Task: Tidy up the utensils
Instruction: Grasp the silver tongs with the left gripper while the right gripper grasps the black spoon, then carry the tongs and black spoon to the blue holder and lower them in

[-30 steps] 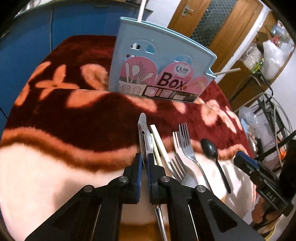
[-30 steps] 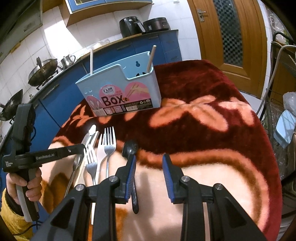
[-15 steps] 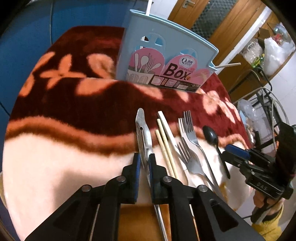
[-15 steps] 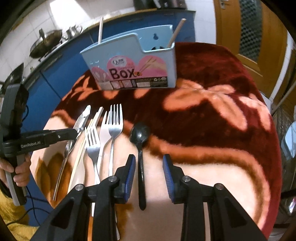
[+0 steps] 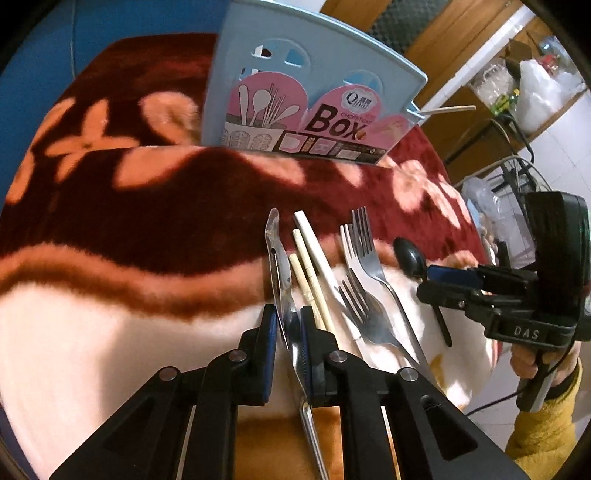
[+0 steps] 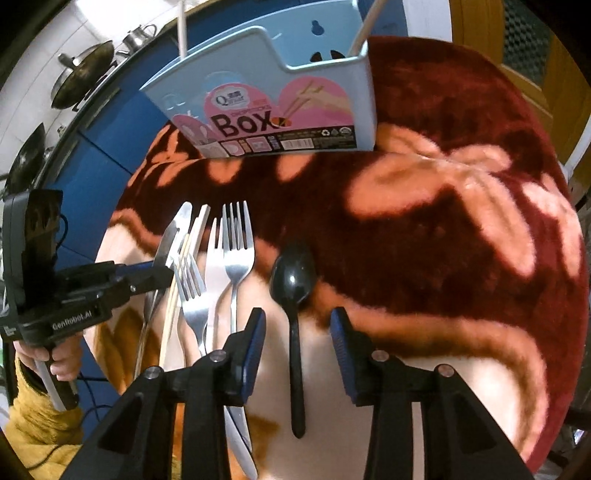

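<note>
A row of utensils lies on the red flowered blanket (image 6: 424, 229): a steel knife (image 5: 279, 266), pale chopsticks (image 5: 308, 273), a white flat stick (image 5: 319, 251), two steel forks (image 6: 236, 251) and a black spoon (image 6: 293, 277). Behind them stands the pale blue utensil box (image 6: 258, 92) with a chopstick (image 6: 364, 29) in it. My left gripper (image 5: 289, 312) is shut on the knife's blade. My right gripper (image 6: 297, 315) straddles the spoon's handle; its jaws are opening and the pads stand clear of it. Each gripper also shows in the other's view: right gripper (image 5: 426, 282), left gripper (image 6: 168, 271).
The blanket covers a round table whose edge drops off at the right (image 6: 576, 332). Blue cabinets (image 6: 107, 155) with woks (image 6: 79, 74) stand behind the box. A wooden door (image 6: 535, 48) and a rack with bags (image 5: 535, 92) are off to the side.
The left jaws have parted slightly and the knife blade now sits between them. The right gripper has tipped down over the spoon's handle, and its jaws have widened.
</note>
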`<state>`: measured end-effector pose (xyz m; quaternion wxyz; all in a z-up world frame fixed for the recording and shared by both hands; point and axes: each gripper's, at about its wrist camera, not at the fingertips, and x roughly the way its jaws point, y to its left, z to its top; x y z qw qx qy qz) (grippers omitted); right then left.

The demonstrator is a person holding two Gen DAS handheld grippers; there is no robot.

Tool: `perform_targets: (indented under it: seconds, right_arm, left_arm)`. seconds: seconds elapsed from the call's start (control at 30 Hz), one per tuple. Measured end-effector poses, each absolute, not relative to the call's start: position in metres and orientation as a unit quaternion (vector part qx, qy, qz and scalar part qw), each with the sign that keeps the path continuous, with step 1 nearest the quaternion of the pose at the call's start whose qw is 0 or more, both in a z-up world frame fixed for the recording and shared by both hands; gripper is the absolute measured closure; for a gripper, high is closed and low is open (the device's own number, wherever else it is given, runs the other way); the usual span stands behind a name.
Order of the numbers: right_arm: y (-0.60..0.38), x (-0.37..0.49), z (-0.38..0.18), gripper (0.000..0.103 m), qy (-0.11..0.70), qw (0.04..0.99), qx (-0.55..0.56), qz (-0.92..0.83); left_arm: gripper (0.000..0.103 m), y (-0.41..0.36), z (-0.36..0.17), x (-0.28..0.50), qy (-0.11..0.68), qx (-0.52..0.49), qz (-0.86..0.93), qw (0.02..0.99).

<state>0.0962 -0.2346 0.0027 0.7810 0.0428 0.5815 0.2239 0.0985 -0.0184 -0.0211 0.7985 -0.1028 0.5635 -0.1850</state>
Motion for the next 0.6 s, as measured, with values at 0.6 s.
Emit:
perform_targets:
  seconds: [0.6]
  right_arm:
    - [-0.236, 0.084, 0.007, 0.098, 0.513, 0.830, 0.044, 0.215]
  left_arm:
    - [0.098, -0.004, -0.007, 0.089, 0.512, -0.143, -0.189, 0.826]
